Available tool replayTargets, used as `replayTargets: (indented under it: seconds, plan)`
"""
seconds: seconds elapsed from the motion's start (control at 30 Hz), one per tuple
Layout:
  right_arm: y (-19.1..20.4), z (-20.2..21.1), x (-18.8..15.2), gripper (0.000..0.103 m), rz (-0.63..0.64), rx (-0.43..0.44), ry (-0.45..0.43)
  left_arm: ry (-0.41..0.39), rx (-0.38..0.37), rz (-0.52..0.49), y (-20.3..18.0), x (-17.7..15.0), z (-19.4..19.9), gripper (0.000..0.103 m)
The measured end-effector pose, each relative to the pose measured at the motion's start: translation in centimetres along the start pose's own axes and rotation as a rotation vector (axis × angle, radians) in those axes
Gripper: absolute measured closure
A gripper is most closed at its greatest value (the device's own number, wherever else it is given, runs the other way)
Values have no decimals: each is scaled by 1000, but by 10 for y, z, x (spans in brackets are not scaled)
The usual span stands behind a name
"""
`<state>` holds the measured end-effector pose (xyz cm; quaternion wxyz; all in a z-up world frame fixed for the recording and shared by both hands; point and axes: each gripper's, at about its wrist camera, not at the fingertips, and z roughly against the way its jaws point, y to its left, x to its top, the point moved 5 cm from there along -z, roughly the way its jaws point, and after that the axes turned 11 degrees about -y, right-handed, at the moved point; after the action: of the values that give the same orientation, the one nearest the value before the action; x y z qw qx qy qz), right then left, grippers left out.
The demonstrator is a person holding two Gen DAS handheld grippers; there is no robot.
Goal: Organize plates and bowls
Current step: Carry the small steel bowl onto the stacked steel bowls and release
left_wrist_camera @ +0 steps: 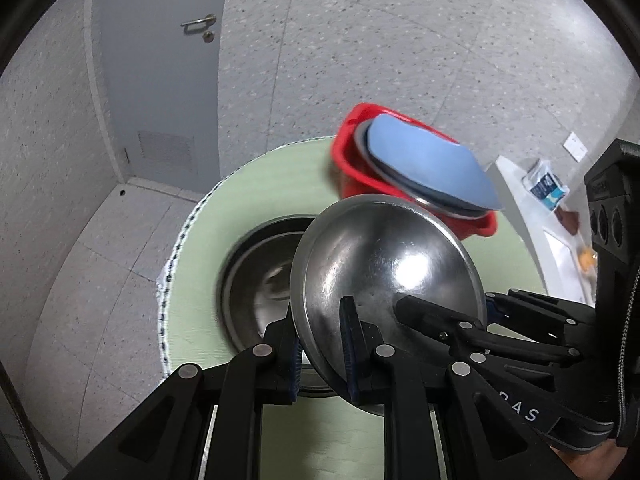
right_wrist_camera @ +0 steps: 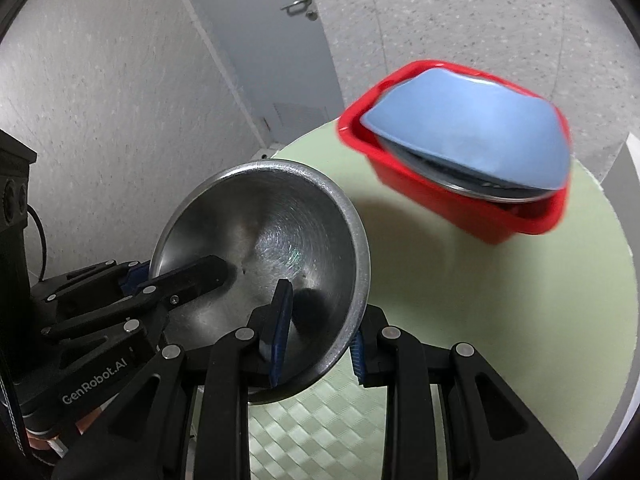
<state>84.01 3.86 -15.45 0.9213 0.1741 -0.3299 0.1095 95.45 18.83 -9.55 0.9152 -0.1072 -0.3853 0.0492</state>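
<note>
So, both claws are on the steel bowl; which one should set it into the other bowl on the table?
Left, probably. The left claw clamps the rim of the held bowl right beside the second bowl, which its camera sees. From the right claw that second bowl is hidden.

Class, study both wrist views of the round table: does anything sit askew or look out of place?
Yes. The blue plate lies tilted across the red basket, sticking out over its rim instead of sitting flat inside. The steel bowl is also held on edge above the table, with both the left gripper and right gripper clamping its rim.
</note>
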Motion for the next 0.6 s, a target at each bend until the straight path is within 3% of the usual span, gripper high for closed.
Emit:
replayTargets:
  seconds: [0.6]
  plan:
    - [21,-32,1,76,49,-149,32,79,-23,18,35,7,-39,88]
